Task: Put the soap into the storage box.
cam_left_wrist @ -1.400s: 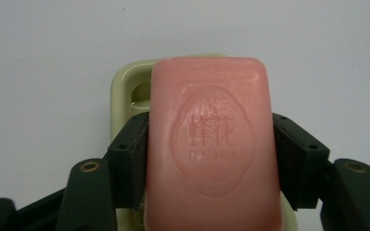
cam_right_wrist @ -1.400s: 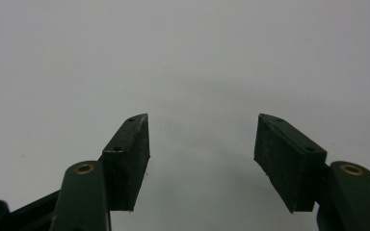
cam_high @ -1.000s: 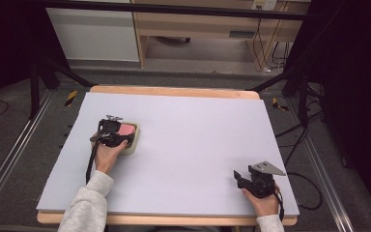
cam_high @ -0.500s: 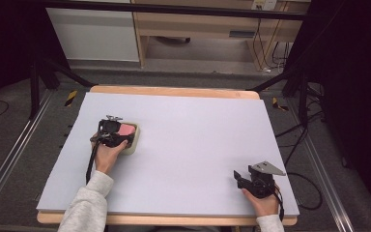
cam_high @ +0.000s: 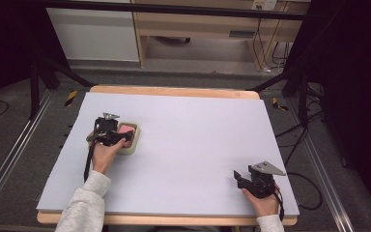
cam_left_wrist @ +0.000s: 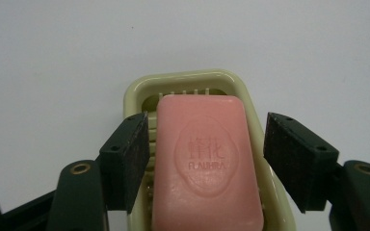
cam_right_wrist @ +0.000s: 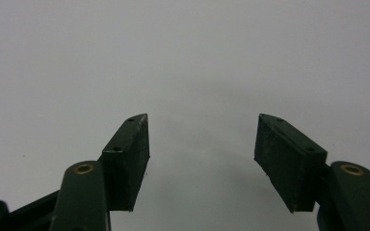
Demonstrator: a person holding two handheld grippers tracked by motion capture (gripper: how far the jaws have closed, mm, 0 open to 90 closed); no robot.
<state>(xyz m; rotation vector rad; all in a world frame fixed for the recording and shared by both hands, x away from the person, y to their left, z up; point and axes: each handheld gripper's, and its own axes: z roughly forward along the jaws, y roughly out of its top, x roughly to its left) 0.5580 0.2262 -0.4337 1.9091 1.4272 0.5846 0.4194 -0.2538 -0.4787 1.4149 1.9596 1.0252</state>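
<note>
Soap bar (cam_left_wrist: 207, 166), pink, embossed oval logo, lies flat in a pale green soap dish (cam_left_wrist: 188, 81) on the left part of the counter (cam_high: 198, 140), roughly mid-depth. Left claw (cam_left_wrist: 207, 161) straddles it: jaws have just been opening, bar sits between them, left pad just beside the bar's edge, right pad clearly apart from it, so no grip. In the high view the left claw (cam_high: 125, 137) hangs over the dish (cam_high: 131, 147), hand (cam_high: 104, 154) behind it. Right claw (cam_high: 237, 176) rests at the near right corner, well apart from the dish. Its jaws (cam_right_wrist: 202, 159) stand apart, nothing between them, just bare counter.
</note>
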